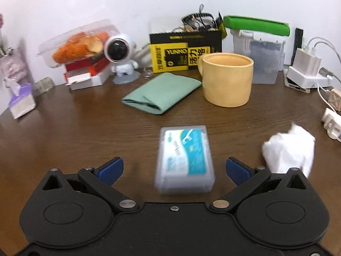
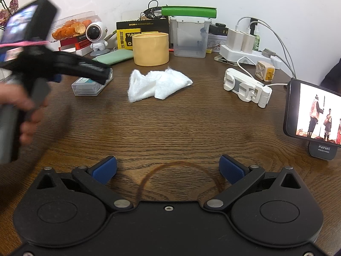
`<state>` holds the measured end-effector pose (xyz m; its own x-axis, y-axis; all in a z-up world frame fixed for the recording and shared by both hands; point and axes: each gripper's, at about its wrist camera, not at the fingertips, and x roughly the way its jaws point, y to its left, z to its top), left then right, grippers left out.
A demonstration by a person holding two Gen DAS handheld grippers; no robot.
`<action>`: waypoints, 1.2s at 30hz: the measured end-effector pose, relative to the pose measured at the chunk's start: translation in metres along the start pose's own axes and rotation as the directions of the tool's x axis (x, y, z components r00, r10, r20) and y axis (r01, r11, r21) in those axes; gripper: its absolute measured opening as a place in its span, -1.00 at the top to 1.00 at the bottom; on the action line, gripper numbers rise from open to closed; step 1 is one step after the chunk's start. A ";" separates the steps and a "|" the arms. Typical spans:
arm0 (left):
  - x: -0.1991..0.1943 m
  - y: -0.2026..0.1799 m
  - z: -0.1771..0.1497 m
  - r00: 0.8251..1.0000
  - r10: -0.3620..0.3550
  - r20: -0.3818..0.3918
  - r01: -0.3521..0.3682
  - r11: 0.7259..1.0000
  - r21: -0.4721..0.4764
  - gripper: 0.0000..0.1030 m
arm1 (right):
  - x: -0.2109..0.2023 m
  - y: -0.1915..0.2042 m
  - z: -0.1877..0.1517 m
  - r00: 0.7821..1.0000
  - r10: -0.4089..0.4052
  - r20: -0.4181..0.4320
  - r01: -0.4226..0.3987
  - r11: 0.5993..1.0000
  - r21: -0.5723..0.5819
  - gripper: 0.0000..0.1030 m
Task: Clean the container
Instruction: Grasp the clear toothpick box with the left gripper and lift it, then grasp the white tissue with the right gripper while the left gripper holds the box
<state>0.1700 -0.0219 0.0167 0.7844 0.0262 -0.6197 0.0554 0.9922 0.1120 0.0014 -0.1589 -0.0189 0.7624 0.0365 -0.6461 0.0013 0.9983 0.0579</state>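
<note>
A small clear plastic box with a blue-and-white label [image 1: 185, 159] lies on the brown table between the open fingers of my left gripper [image 1: 173, 169], which does not touch it. The box also shows in the right wrist view [image 2: 88, 85], partly under the left gripper [image 2: 93, 70]. A crumpled white wipe [image 2: 156, 84] lies mid-table; in the left wrist view it [image 1: 287, 150] is right of the box. A yellow round container [image 1: 227, 79] stands behind, also in the right wrist view [image 2: 150, 49]. My right gripper [image 2: 168, 169] is open and empty, over a brown ring stain [image 2: 147, 180].
A folded green cloth [image 1: 162, 93], an astronaut figure [image 1: 120, 57], a clear tub with a green lid [image 2: 189, 36], a power strip with chargers [image 2: 245, 47], a white folding stand [image 2: 247, 87] and a phone on a stand [image 2: 313, 115] surround the work area.
</note>
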 end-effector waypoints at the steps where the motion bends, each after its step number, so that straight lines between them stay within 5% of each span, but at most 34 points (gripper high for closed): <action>1: 0.002 -0.001 0.000 1.000 -0.001 0.001 0.001 1.000 0.003 -0.92 | 0.000 0.000 0.000 1.000 0.000 0.000 0.000 1.000 0.000 -1.00; 5: 0.010 -0.004 -0.001 1.000 -0.004 0.006 0.004 1.000 0.014 -0.10 | 0.001 0.001 0.000 1.000 0.000 0.000 0.000 1.000 0.000 -1.00; 17: 0.005 -0.004 -0.009 0.999 -0.023 0.046 0.018 0.996 0.089 -0.08 | 0.002 0.001 0.001 1.000 0.001 0.000 -0.001 1.000 0.001 -1.00; 25: -0.056 0.007 -0.035 0.991 -0.068 0.114 0.047 0.982 0.182 -0.08 | 0.003 0.001 0.002 1.000 0.000 0.000 0.000 1.000 0.002 -1.00; 29: -0.086 0.008 -0.064 0.981 -0.155 0.113 0.123 0.960 0.252 -0.08 | 0.003 0.001 0.002 1.000 0.001 0.000 -0.001 1.000 0.002 -1.00; 36: -0.125 0.014 -0.098 0.936 -0.342 0.083 0.304 0.905 0.299 -0.09 | 0.003 0.001 0.002 1.000 0.002 0.001 -0.002 1.000 0.004 -1.00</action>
<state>0.0123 0.0008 0.0199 0.7666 -0.3248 -0.5539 0.4732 0.8689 0.1454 0.0049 -0.1579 -0.0195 0.7630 0.0386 -0.6452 0.0022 0.9981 0.0623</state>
